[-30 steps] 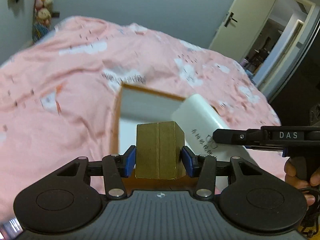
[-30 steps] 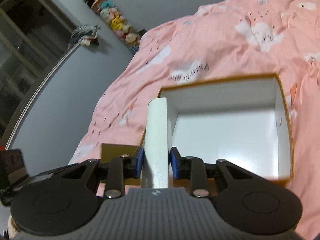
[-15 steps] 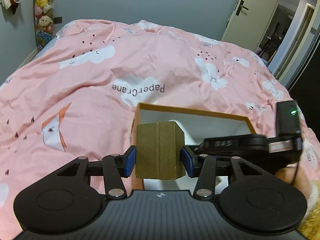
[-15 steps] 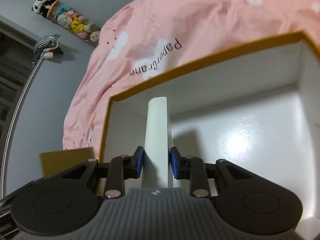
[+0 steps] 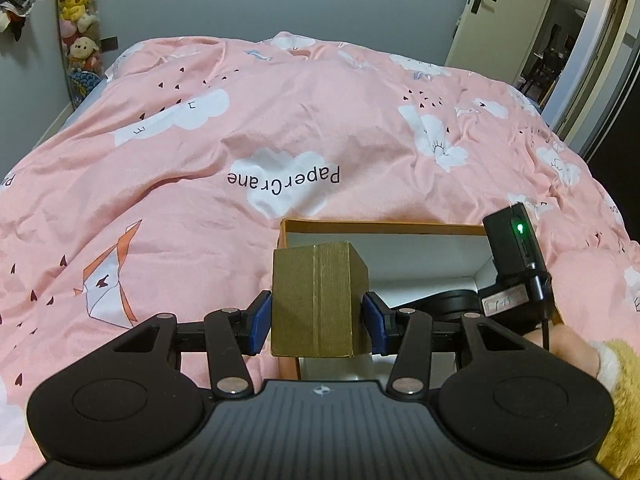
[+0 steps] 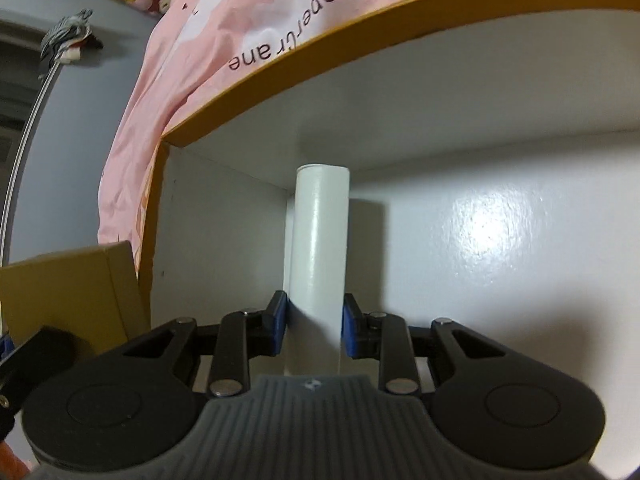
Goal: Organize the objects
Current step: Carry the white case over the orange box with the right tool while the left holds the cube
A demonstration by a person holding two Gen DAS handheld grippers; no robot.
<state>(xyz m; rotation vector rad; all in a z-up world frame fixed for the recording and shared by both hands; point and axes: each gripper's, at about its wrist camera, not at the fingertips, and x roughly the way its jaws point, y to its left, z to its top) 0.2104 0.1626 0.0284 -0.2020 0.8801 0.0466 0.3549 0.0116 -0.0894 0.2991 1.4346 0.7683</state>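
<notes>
holding a white box [image 6: 319,248] inside the open carton [image 6: 360,28].

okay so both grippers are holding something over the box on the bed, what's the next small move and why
Probably ease the right gripper down and let go. Its white box is already deep inside the open box, near the back left corner. The left gripper holds the brown box at the rim, waiting its turn.

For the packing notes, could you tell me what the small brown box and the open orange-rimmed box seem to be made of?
Small brown box: likely matte kraft cardboard, showing fine ribbing and a centre seam. Open orange-rimmed box: apparently coated paperboard, its white inside glossy with glare.
</notes>
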